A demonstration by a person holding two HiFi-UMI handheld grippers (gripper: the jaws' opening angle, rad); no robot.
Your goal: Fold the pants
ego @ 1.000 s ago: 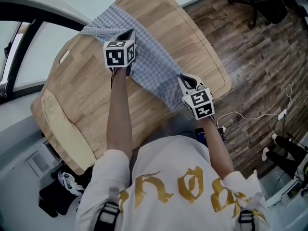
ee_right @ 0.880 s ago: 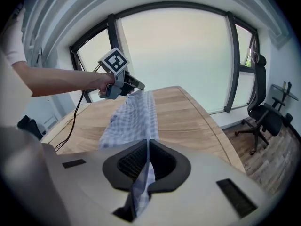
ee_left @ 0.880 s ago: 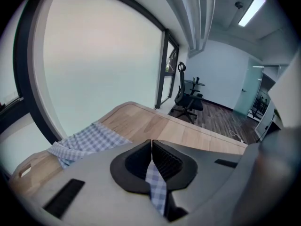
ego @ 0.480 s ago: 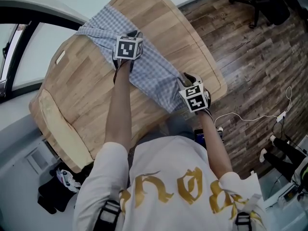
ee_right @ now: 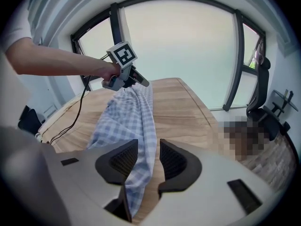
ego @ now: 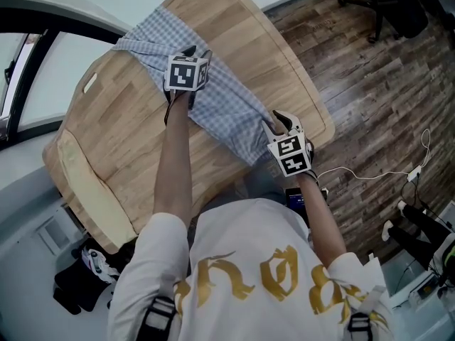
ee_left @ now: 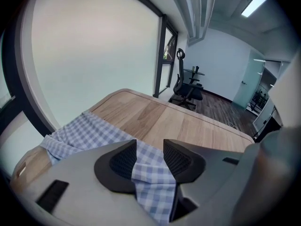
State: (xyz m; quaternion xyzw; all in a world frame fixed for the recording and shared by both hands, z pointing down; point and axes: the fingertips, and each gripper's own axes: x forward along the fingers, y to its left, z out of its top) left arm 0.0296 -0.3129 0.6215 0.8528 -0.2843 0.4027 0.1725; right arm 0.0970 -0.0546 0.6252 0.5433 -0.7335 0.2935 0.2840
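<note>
A pale wooden table (ego: 121, 141) with rounded corners stands beside a large window, and dark plank floor (ego: 370, 84) shows off to its right. The checked pants (ego: 227, 101) lie on the table as a narrow band. Its long axis runs from the far left corner to the near right edge, and the far left end fans out wider.

The left gripper (ego: 197, 52) sits over the band about midway along it, pointing to the far side. Its jaws have just been opening and now stand apart, released, with a fold of checked cloth loose in the gap rather than pinched.

The right gripper (ego: 280, 121) is at the band's near right end, close to the table edge. Its jaws have likewise just been opening and stand apart, with cloth draped between them unclamped.

Both grippers sit along the band, so a crosswise fold would likely carry one end towards the other. The right gripper is already at an end, while the far left end lies well beyond the left one. No container is in view.
</note>
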